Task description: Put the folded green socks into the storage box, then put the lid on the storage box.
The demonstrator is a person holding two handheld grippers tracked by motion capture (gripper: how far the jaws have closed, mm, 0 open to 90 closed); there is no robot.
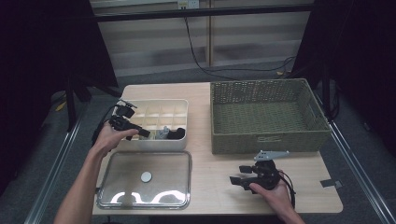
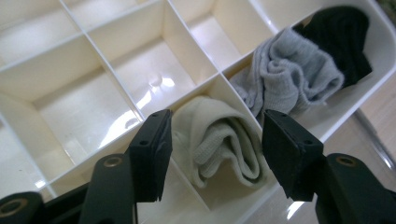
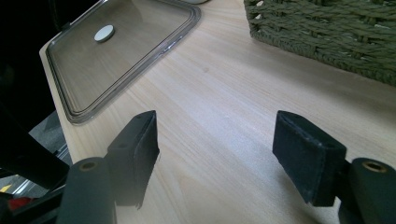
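My left gripper (image 2: 215,140) stands spread around the cream sock (image 2: 219,144), its lower end hidden at 6 o'clock; my right gripper (image 3: 217,149) is spread, empty.

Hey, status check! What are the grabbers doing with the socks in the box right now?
Left gripper open over cream sock, pads clear. Sock sits in white divided box beside grey sock. Right gripper open, holding nothing. Nothing blocking.
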